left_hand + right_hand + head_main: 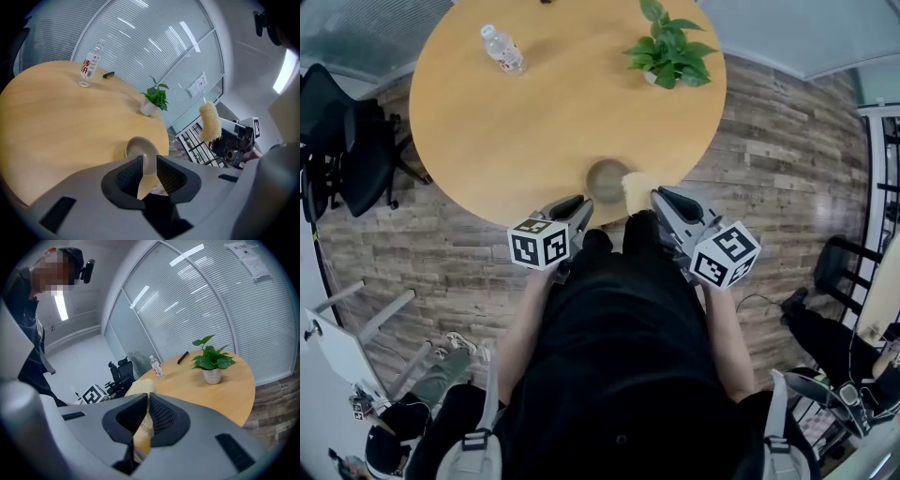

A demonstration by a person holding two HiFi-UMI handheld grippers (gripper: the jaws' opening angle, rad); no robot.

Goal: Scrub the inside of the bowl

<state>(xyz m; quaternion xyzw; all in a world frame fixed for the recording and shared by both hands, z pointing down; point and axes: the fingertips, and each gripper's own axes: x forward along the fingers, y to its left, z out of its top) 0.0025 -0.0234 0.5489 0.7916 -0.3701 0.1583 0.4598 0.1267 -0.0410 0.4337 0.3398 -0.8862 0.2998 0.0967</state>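
Observation:
A small grey-beige bowl (606, 179) is held over the near edge of the round wooden table (525, 122). My left gripper (574, 208) is shut on its rim; the left gripper view shows the bowl (139, 149) edge-on, pinched between the jaws of that gripper (149, 163). My right gripper (667, 201) is shut on a pale yellow loofah scrubber (638, 190), just right of the bowl. In the right gripper view the scrubber (140, 387) sticks out between the jaws of that gripper (146, 405). From the left gripper view the scrubber (210, 123) stands apart from the bowl.
A water bottle (502, 50) and a potted plant (669, 53) stand on the far side of the table. A small black object (108, 74) lies near the bottle. Black office chairs (345, 141) stand to the left. The person's dark clothing fills the lower middle.

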